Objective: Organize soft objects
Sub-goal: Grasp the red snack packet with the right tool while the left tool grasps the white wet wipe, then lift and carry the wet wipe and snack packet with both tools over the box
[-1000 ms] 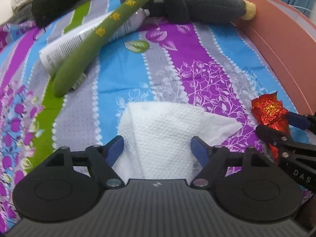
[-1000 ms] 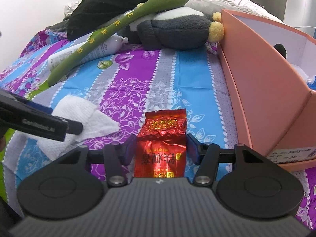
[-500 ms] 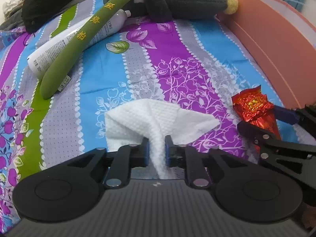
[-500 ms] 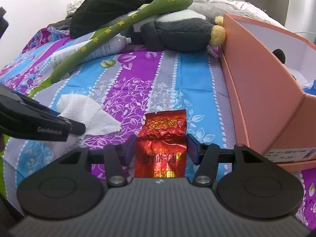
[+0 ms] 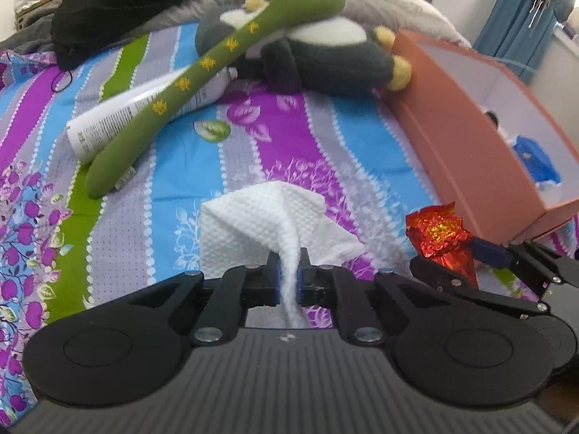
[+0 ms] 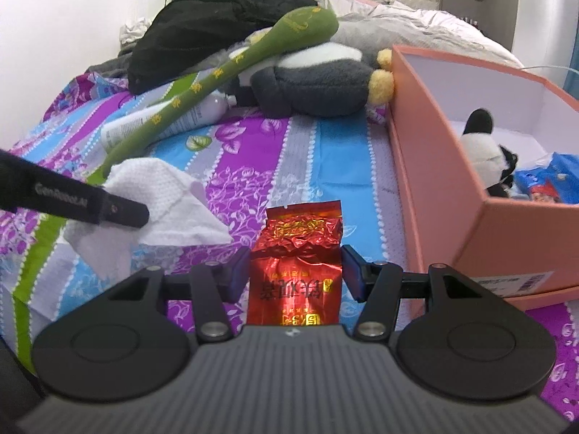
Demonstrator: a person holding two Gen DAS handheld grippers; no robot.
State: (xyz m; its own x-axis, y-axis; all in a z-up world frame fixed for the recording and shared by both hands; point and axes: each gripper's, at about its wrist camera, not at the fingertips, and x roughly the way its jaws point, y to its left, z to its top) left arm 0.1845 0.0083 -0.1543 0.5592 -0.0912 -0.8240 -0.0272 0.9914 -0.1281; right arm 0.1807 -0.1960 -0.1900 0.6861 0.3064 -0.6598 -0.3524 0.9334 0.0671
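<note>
Two claws each hold a soft item above a striped bedsheet, beside an open box.

Left claw (image 5: 288, 276) is nearly together and closing, pinching a bunched fold of the white paper towel (image 5: 267, 217), whose loose corners hang toward the bedsheet (image 5: 188, 166); the thin fold could slip free or tear. Right claw (image 6: 295, 271) is clamped on the red foil packet (image 6: 296, 249) by its sides; the slick foil may slide out. Salmon box (image 6: 434, 166) sits close on the right, its near wall tall enough to catch either item on the way in. Inside lies a small panda toy (image 6: 485, 152). Open sheet lies ahead before the green plush snake (image 5: 202, 72), white tube (image 5: 119, 123) and grey plush (image 5: 325, 61).
</note>
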